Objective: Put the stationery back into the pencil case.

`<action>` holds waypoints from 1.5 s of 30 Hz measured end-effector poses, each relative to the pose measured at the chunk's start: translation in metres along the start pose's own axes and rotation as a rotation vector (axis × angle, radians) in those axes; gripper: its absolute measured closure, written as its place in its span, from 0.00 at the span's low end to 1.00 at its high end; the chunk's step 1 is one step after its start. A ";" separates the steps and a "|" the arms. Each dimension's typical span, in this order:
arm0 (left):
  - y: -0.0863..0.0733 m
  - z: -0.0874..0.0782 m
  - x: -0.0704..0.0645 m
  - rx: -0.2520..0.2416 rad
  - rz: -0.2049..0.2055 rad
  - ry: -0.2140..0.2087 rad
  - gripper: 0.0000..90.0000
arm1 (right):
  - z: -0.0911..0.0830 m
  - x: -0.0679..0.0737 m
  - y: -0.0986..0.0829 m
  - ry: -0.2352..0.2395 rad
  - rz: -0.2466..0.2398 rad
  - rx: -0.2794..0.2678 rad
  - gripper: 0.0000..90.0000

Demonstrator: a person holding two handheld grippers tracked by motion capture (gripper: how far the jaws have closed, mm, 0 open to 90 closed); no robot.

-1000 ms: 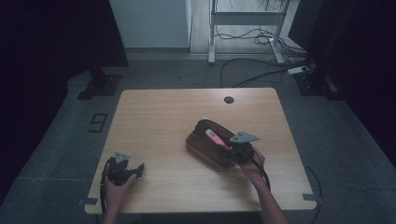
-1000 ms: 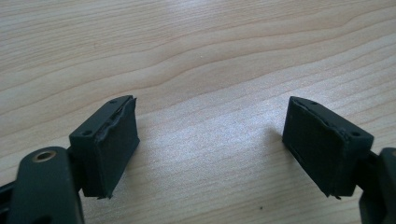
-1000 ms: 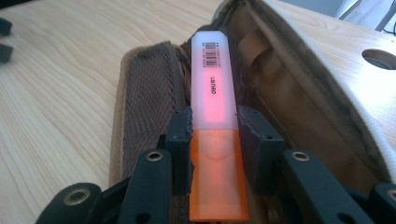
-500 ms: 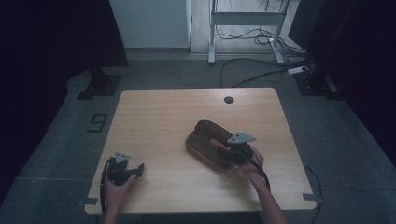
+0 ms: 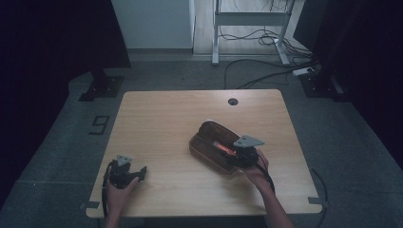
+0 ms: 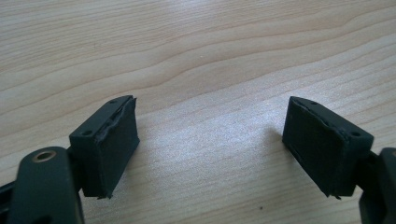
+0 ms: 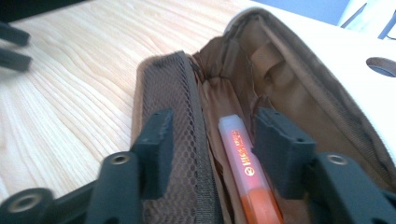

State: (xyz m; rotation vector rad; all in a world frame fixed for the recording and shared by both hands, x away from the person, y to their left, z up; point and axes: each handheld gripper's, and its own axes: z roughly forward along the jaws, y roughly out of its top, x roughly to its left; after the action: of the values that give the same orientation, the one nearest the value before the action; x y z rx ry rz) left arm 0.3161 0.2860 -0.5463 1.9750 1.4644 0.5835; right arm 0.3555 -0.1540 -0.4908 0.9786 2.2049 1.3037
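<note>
Brown fabric makes up the open pencil case (image 5: 212, 147) lying right of centre on the pale wood-grain table (image 5: 166, 123), its long axis running diagonally away from me toward the left. From my right gripper (image 7: 212, 140) view I see the case's inside: a brown mesh pocket (image 7: 180, 130) on one wall, soft tan lining with a sewn loop on the other, and between them an orange highlighter pen (image 7: 245, 172) with a frosted cap, lying lengthwise along the case's floor. The pen's long axis points nearly straight away from the jaws, which are spread and straddle it: one jaw stands over the mesh pocket, the other just beside the pen on the lining side. Neither jaw touches the pen that I can tell.

That alignment is what the next move turns on, I judge. The pen sits between the jaws but closer to one of them, and the mesh wall lies inside the gap too, so closing now could pinch the netting along with the pen.

My left gripper (image 5: 124, 172) rests near the table's front left corner, well apart from the case, with its jaws spread wide over bare wood (image 6: 210, 140), holding nothing. The right hand (image 5: 256, 171) is plainly the nearer one.
</note>
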 end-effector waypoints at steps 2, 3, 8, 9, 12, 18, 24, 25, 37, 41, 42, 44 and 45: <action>0.000 0.000 0.000 0.000 0.000 0.000 0.20 | -0.003 -0.001 0.000 0.010 0.020 -0.010 0.45; 0.000 0.000 0.000 0.000 0.000 0.000 0.20 | -0.004 -0.001 0.000 0.014 0.029 -0.014 0.44; 0.000 0.000 0.000 0.000 0.000 0.000 0.20 | -0.009 -0.002 -0.002 0.012 0.048 -0.022 0.40; 0.000 0.000 0.000 0.000 0.000 0.000 0.20 | -0.010 -0.003 -0.003 0.013 0.051 -0.020 0.40; 0.000 0.000 0.000 0.001 0.000 -0.001 0.20 | -0.013 -0.004 -0.007 0.009 0.058 -0.013 0.40; 0.000 0.000 0.000 -0.001 -0.002 -0.002 0.20 | -0.028 -0.011 -0.019 -0.001 0.078 -0.021 0.40; 0.000 0.000 0.000 -0.001 -0.002 -0.002 0.20 | -0.049 -0.017 -0.031 -0.020 0.075 -0.068 0.40; 0.000 0.000 0.000 0.000 0.000 -0.002 0.20 | -0.053 -0.018 -0.034 -0.026 0.078 -0.070 0.40; 0.000 0.000 0.000 0.000 0.000 0.000 0.20 | -0.071 -0.051 -0.087 -0.138 0.128 0.031 0.39; 0.000 0.000 0.000 0.000 0.000 0.000 0.20 | -0.066 -0.055 -0.093 -0.156 0.116 0.068 0.37; 0.000 0.000 0.000 0.000 0.000 0.000 0.20 | -0.064 -0.055 -0.093 -0.160 0.115 0.074 0.37; 0.000 0.000 0.000 0.000 0.000 0.000 0.20 | -0.061 -0.055 -0.095 -0.158 0.115 0.088 0.37; 0.000 0.000 0.000 0.000 0.000 0.000 0.20 | -0.060 -0.054 -0.095 -0.158 0.115 0.095 0.37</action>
State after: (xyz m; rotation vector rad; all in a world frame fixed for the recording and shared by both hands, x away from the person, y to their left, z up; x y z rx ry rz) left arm 0.3160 0.2859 -0.5463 1.9748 1.4644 0.5833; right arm 0.3189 -0.2599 -0.5456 1.2169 2.1338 1.1354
